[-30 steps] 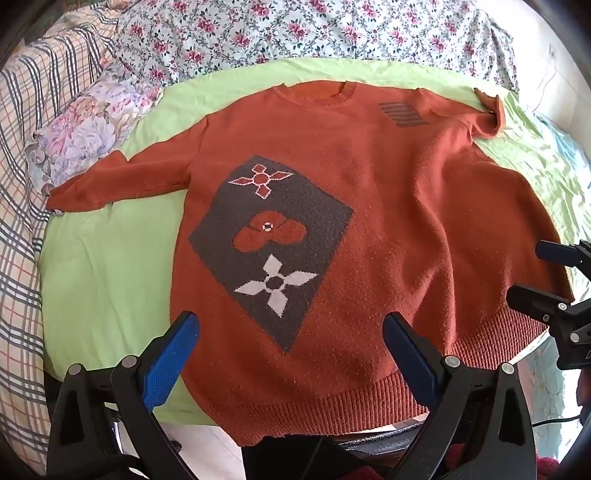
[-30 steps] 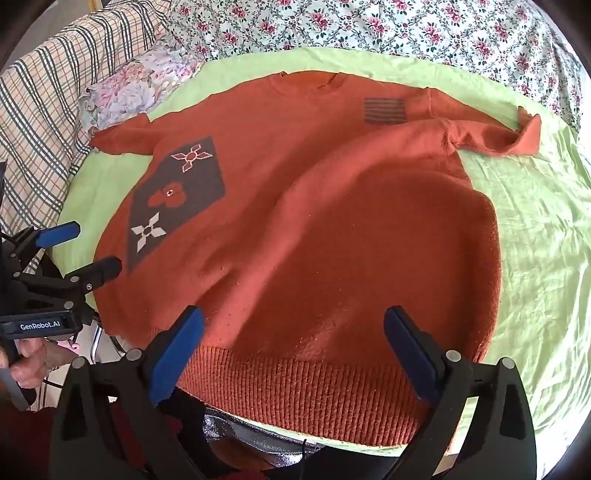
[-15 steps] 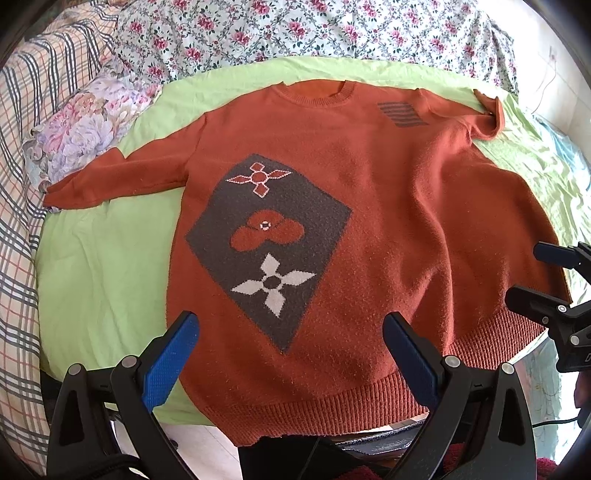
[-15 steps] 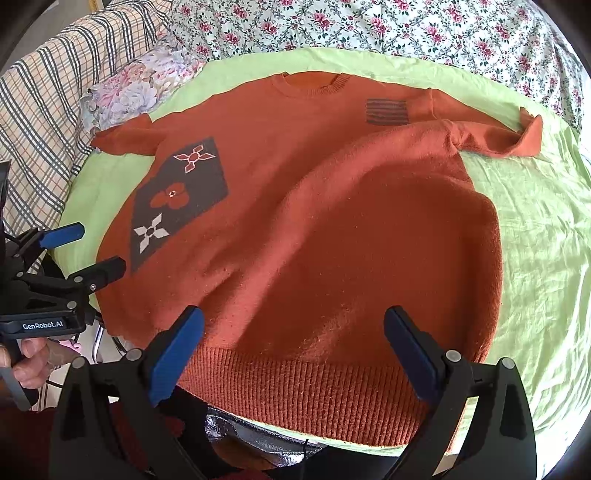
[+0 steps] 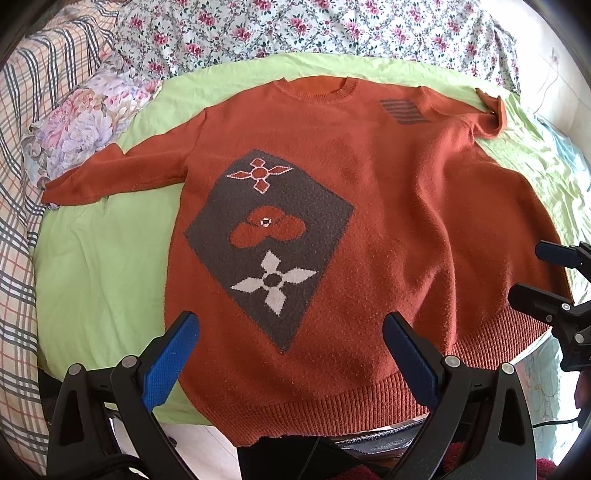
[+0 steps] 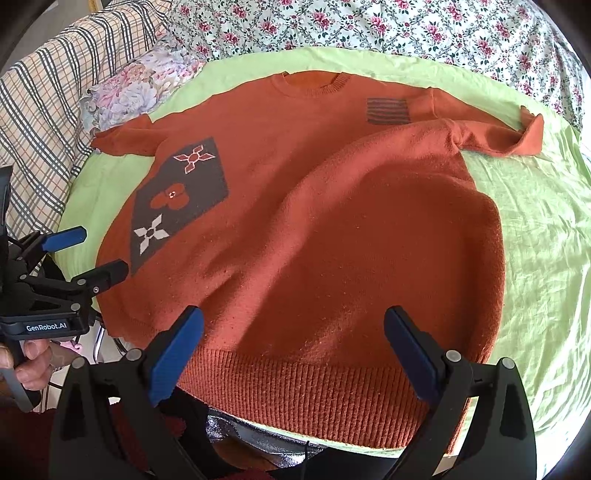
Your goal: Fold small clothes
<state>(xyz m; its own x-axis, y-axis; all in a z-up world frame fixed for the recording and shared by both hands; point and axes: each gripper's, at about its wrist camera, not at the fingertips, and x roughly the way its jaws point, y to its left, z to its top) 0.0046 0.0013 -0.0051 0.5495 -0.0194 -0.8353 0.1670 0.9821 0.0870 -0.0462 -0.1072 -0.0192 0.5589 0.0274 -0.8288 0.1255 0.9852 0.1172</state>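
Across the bed's green sheet (image 5: 96, 266): one sweater (image 5: 388, 206), rust orange, face up, collar toward the far edge, hem at the near edge, sleeves spread toward both side edges. Change over the last second: slight only; both grippers have eased back a little and the garment has not shifted. Folding not yet begun. Left gripper (image 5: 290, 354): jaws apart, empty, hovering over the hem's left half. Right gripper (image 6: 293, 349): jaws apart, empty, over the hem's right half. Judged next step: a sleeve or side fold.

Green sheet (image 5: 92, 266), floral bedspread (image 5: 332, 29), checked blanket (image 5: 18, 155), flowered pillow (image 5: 85, 125).
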